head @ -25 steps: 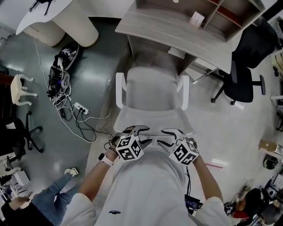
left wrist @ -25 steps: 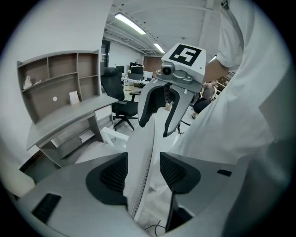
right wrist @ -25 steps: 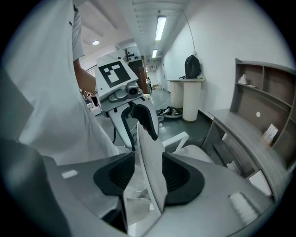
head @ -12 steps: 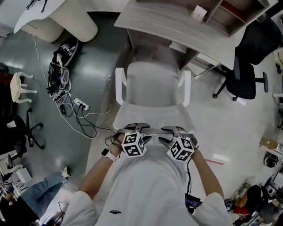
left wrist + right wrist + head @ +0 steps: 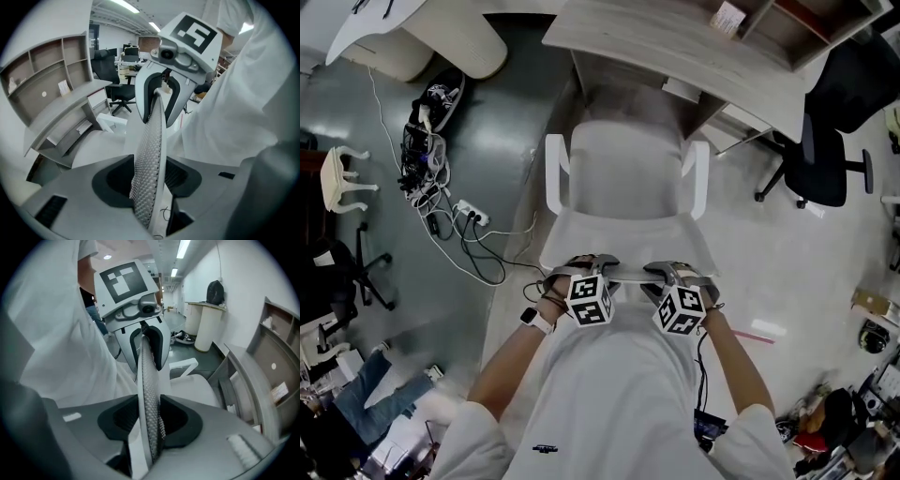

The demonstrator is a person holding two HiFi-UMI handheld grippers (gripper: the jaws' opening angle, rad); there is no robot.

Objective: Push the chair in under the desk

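Observation:
A light grey chair (image 5: 623,183) with white armrests stands facing the wooden desk (image 5: 675,42), its seat front near the desk edge. The top edge of its mesh backrest (image 5: 628,275) runs just in front of me. My left gripper (image 5: 602,272) and right gripper (image 5: 664,274) sit side by side on that edge. In the left gripper view the mesh (image 5: 150,154) stands between the jaws, which are closing, with gaps beside it. The right gripper view shows the mesh (image 5: 149,394) between the right jaws, also closing.
A black office chair (image 5: 825,141) stands right of the desk. Cables and a power strip (image 5: 459,225) lie on the floor at the left, near a white round table (image 5: 422,37) and a small cream stool (image 5: 342,178). A person in jeans (image 5: 366,403) is at lower left.
Both grippers have moved forward from in front of my chest onto the backrest's top edge, which now lies between their jaws. The chair stands about where it was.

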